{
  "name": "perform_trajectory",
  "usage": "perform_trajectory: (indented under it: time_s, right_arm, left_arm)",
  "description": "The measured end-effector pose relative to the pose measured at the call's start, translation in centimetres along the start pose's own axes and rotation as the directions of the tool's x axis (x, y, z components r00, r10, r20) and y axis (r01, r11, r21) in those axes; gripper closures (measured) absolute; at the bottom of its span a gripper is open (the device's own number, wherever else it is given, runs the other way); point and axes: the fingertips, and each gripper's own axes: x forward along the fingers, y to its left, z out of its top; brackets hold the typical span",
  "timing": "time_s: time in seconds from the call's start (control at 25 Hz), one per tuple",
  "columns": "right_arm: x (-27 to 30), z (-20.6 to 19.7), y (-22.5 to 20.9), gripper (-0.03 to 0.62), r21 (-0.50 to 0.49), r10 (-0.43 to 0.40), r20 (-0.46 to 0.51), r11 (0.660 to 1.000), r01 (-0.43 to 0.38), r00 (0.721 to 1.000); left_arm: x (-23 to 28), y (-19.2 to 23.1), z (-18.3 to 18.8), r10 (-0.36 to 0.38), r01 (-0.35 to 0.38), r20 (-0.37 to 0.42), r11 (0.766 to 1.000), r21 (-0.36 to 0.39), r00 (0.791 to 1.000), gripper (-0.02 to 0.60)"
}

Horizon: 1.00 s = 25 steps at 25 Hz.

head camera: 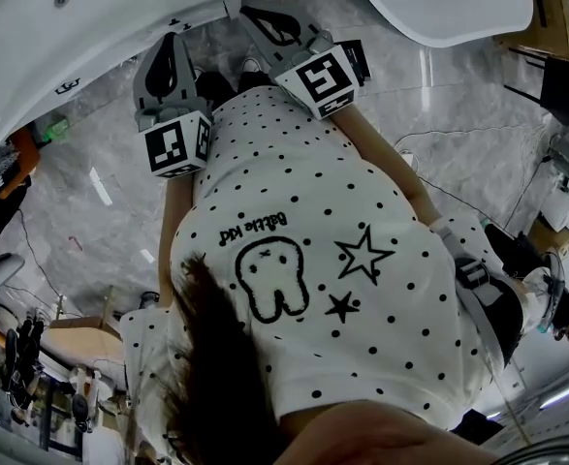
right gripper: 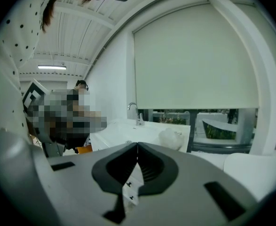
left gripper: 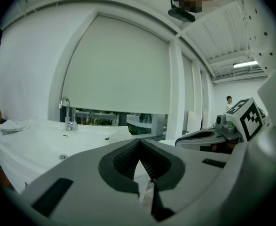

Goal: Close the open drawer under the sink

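Observation:
The white sink (head camera: 61,37) fills the top left of the head view; no drawer under it shows in any view. Both grippers are held in front of a person in a dotted white shirt. My left gripper (head camera: 173,37) points at the sink's edge, jaws together with nothing between them. My right gripper (head camera: 253,15) lies beside it, also shut and empty. In the left gripper view the closed gripper (left gripper: 140,141) faces the basin and its chrome tap (left gripper: 66,113). The right gripper view has the closed gripper (right gripper: 138,145) aimed at the same tap (right gripper: 137,113).
A white tub (head camera: 449,3) stands at the top right over a grey marble floor (head camera: 458,114) with cables. A folded cloth (left gripper: 11,125) lies on the sink's left end. A window blind (left gripper: 119,65) hangs behind the sink. A person (left gripper: 228,102) stands far off.

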Motion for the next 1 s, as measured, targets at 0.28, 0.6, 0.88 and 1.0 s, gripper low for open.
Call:
perform_trajectory:
  time_s: [0.28, 0.6, 0.88, 1.0]
  right_arm:
    - [1.0, -0.1, 0.7, 0.58, -0.008, 0.01, 0.004, 1.0, -0.01, 1.0]
    - [1.1, -0.3, 0.9, 0.58, -0.025, 0.031, -0.013, 0.999, -0.031, 0.999]
    - [0.8, -0.1, 0.7, 0.58, -0.027, 0.027, -0.019, 0.999, -0.027, 0.999]
    - [0.6, 0.0, 0.8, 0.58, -0.03, 0.028, -0.022, 0.999, -0.028, 0.999]
  left_arm:
    - [-0.1, 1.4, -0.2, 0.017, -0.017, 0.014, 1.0, -0.009, 1.0, 0.577]
    - [0.6, 1.0, -0.5, -0.002, 0.002, -0.007, 1.0, -0.014, 1.0, 0.577]
    - [0.8, 0.6, -0.3, -0.014, 0.014, -0.012, 1.0, -0.018, 1.0, 0.577]
    - [0.5, 0.7, -0.1, 0.0, 0.0, -0.009, 1.0, -0.025, 1.0, 0.577]
